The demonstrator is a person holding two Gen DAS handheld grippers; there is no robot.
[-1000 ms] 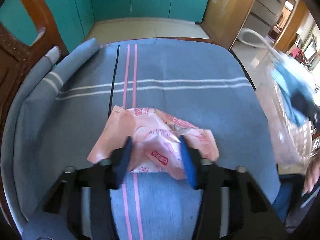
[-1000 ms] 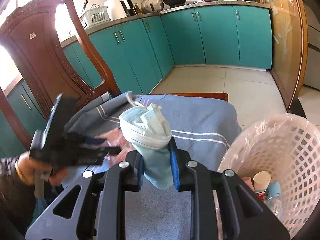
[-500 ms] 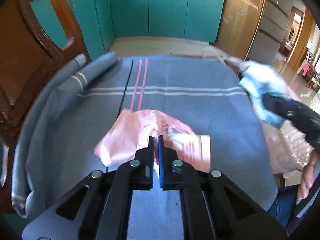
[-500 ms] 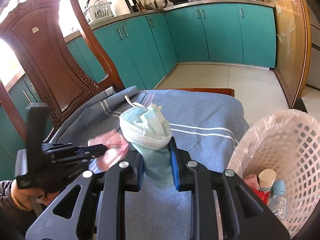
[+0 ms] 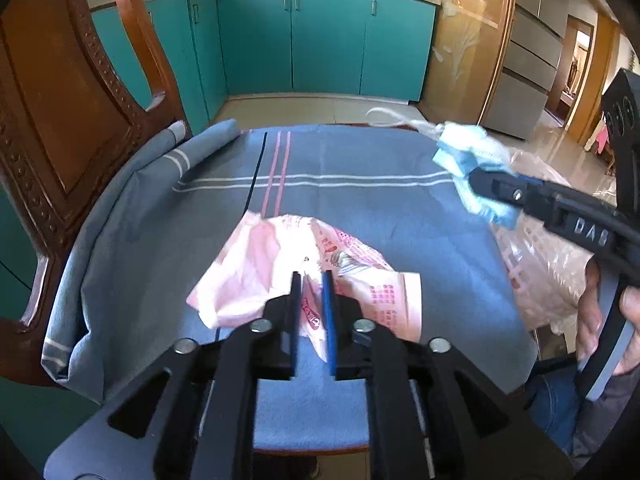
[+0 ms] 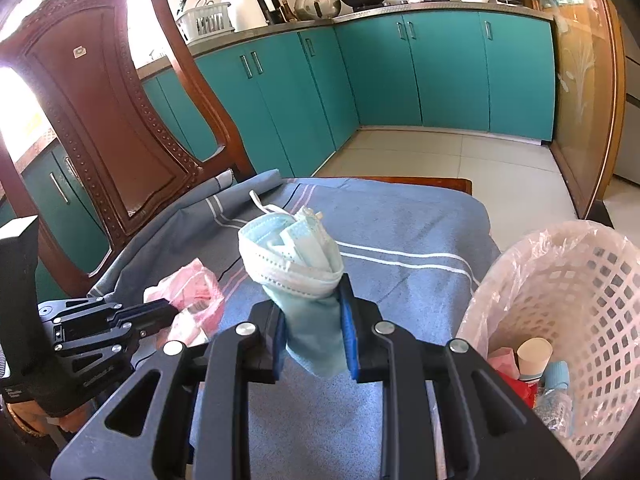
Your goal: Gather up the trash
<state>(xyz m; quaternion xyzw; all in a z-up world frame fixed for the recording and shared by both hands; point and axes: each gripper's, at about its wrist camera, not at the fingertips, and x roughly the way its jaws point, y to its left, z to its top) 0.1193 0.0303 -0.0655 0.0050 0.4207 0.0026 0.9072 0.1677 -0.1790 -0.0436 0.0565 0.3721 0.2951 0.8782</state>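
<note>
My left gripper (image 5: 311,280) is shut on a crumpled pink plastic wrapper (image 5: 256,276) with red print, lifted a little above the blue striped cloth (image 5: 360,200) on the table. The wrapper also shows in the right wrist view (image 6: 196,296). My right gripper (image 6: 312,296) is shut on a bunched light-blue face mask (image 6: 292,256) and holds it above the cloth, left of the white bag-lined waste basket (image 6: 580,292). The mask also shows in the left wrist view (image 5: 468,156).
The basket holds a paper cup (image 6: 534,354), a small bottle and red and pink scraps. A carved wooden chair (image 6: 104,120) stands at the table's left side. Teal kitchen cabinets (image 5: 328,40) and tiled floor lie beyond the table's far edge.
My left gripper closed on the pink wrapper and raised it off the cloth. My right gripper, still holding the mask, rose slightly beside the basket.
</note>
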